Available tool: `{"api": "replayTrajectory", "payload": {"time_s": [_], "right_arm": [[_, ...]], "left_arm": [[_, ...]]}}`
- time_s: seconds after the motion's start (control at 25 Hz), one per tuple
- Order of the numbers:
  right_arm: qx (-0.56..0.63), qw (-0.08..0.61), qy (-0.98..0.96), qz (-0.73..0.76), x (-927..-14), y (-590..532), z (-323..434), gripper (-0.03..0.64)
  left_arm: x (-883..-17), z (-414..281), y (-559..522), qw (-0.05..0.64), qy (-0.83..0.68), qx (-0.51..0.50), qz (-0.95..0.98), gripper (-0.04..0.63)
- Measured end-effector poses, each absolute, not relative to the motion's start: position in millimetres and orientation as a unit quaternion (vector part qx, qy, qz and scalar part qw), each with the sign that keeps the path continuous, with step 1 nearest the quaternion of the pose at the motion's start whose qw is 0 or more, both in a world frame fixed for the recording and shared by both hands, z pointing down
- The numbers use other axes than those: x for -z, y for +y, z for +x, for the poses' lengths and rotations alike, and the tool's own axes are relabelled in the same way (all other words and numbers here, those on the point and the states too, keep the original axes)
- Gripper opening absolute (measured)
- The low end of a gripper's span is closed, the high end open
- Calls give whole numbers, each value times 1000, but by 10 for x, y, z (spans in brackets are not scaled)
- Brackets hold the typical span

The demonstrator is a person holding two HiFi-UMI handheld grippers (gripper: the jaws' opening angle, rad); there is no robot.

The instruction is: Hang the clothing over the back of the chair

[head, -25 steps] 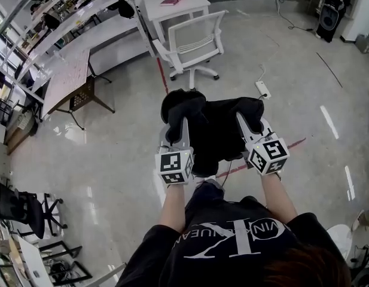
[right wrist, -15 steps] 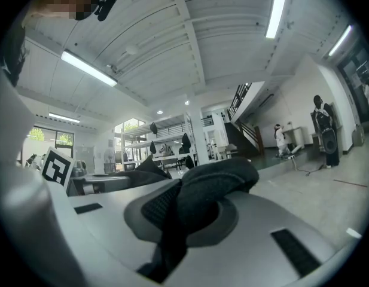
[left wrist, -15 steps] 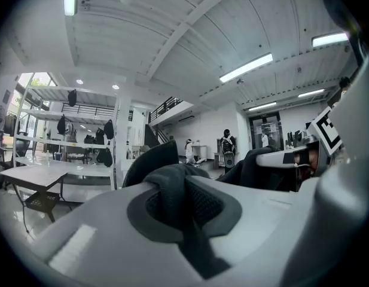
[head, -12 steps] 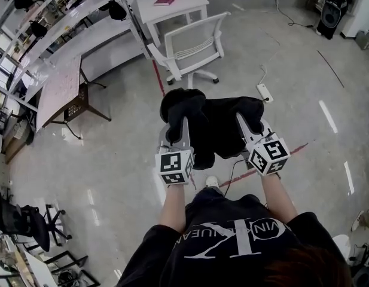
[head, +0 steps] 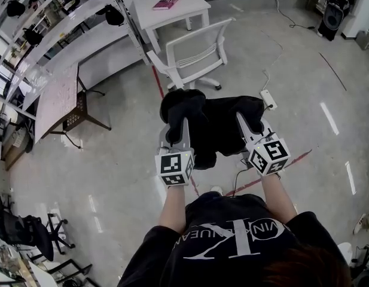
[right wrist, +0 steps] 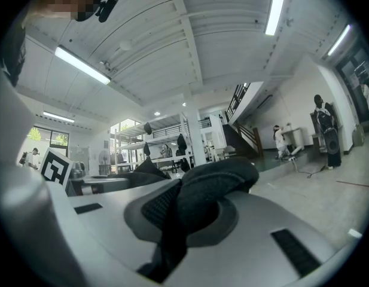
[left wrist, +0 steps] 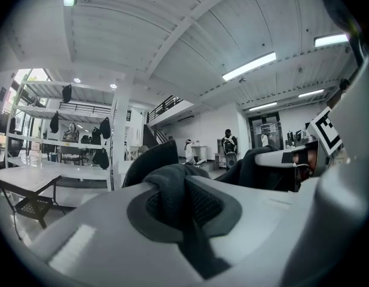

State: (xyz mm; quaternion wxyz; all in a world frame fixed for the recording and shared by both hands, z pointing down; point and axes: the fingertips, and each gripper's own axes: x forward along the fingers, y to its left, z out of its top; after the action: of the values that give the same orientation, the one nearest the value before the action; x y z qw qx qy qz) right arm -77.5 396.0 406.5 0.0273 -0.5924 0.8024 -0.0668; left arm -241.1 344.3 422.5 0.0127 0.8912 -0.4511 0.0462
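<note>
Both the left gripper [head: 173,137] and right gripper [head: 255,126] pinch the black clothing [head: 217,130]; sagging cloth could snag the chair [head: 193,52] arm.

Small white bench [head: 193,6] at top centre, pink book [head: 167,2] lying flat on it. Long white curved bench [head: 82,37] at upper left, dark bags [head: 114,18] hanging on the racks above it. Folding table [head: 55,94] at left with a patterned top. White power strip [head: 269,98] on the floor right of centre. Red tape line [head: 296,156] on the floor. Black speaker [head: 334,17] at upper right. Black office chair [head: 20,231] at lower left. Ceiling strip light [left wrist: 250,66]. Person standing far off [left wrist: 230,143].
</note>
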Motion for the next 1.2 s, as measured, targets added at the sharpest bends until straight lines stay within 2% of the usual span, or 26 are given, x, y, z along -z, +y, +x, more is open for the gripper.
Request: {"api": "replayTrajectory", "payload": {"time_s": [0.72,1.2], "right_arm": [[72,14,815,-575,-4108,3314,-840,37],[84,7,831,-550,-4195,2390,-653,37]], "left_arm": [[-4310,-2500,2910,26,-474,-46,879,40],[-4338,-2287,2015,27,-488,-57,870,39]]}}
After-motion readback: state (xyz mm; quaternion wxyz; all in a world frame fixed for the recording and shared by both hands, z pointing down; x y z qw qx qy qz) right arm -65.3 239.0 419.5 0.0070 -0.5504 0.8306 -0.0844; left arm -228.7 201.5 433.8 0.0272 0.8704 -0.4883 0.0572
